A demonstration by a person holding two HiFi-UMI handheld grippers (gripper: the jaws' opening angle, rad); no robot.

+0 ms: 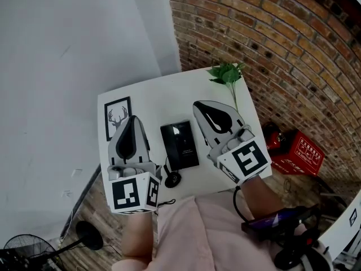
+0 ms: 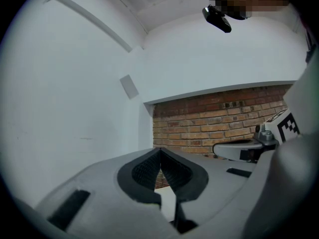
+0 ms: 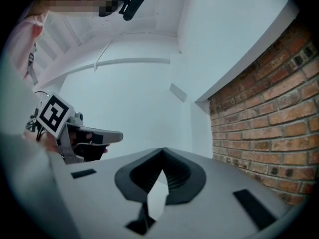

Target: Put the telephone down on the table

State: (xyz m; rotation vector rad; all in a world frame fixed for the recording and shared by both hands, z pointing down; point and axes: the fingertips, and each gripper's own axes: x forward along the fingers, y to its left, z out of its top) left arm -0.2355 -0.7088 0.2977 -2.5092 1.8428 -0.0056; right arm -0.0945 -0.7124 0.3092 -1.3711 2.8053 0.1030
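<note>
A small white square table [image 1: 158, 97] stands where a pale plaster wall [image 1: 67, 49] meets a red brick wall [image 1: 271, 33]. A flat black telephone [image 1: 180, 144] lies on it between the left gripper [image 1: 131, 120] and the right gripper [image 1: 201, 105], each with its jaws together and empty.

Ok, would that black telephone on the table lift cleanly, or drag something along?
The telephone looks rigid and boxy, lying flat, so it probably stays stiff and won't roll. A dark cord runs from its near-left corner to a round piece, so lifting would likely drag that along. The sheen on top suggests it may be slippery.
</note>
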